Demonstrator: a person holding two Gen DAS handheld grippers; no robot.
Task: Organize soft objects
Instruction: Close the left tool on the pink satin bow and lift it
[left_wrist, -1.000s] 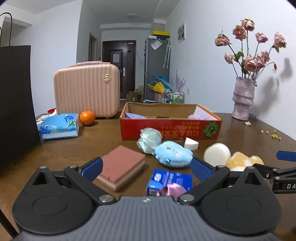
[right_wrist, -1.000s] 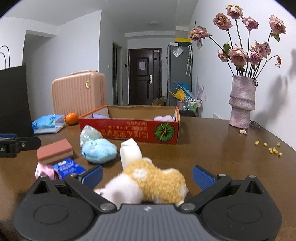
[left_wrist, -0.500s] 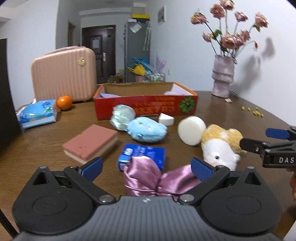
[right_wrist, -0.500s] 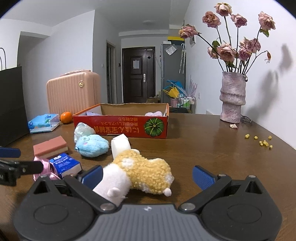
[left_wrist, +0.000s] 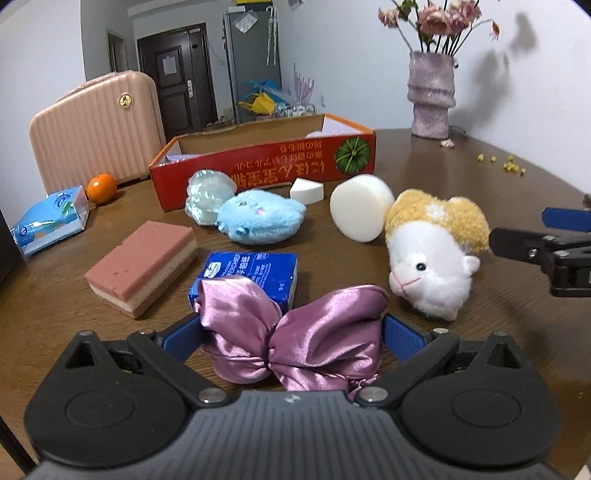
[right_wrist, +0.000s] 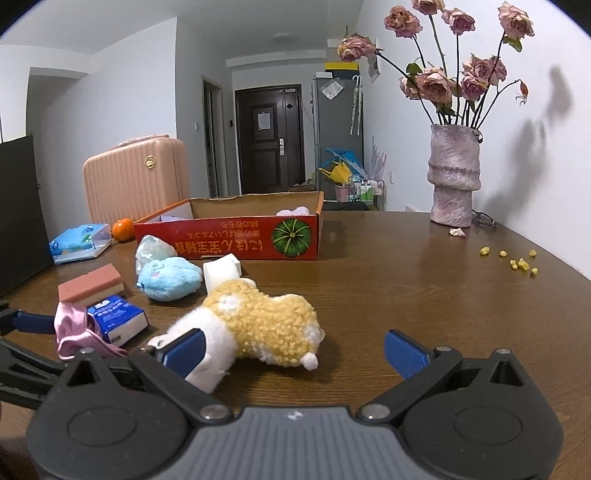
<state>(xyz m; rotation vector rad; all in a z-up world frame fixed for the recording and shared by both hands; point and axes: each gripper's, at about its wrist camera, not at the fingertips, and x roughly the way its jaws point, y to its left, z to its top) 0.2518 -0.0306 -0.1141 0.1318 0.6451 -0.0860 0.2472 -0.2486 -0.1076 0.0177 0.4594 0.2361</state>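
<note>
A pink satin bow (left_wrist: 291, 339) lies on the table between the open fingers of my left gripper (left_wrist: 291, 338); the fingers stand at its two sides, and contact cannot be told. The bow also shows in the right wrist view (right_wrist: 74, 330). A yellow and white plush sheep (right_wrist: 255, 325) lies in front of my right gripper (right_wrist: 295, 349), which is open and empty, its left finger beside the sheep's head. The sheep also shows in the left wrist view (left_wrist: 432, 251). A red cardboard box (left_wrist: 266, 162) stands behind, with soft items inside.
On the table lie a blue tissue pack (left_wrist: 247, 277), a pink sponge (left_wrist: 144, 262), a blue plush (left_wrist: 262, 221), a white round sponge (left_wrist: 360, 212), a white wedge (left_wrist: 306, 190) and a clear bag (left_wrist: 207, 194). A pink suitcase (left_wrist: 96, 129), an orange (left_wrist: 101, 183) and a vase (right_wrist: 452, 177) stand further back.
My left gripper has moved forward and down, so the pink bow now lies between its fingers. My right gripper has drawn back a little from the sheep.
</note>
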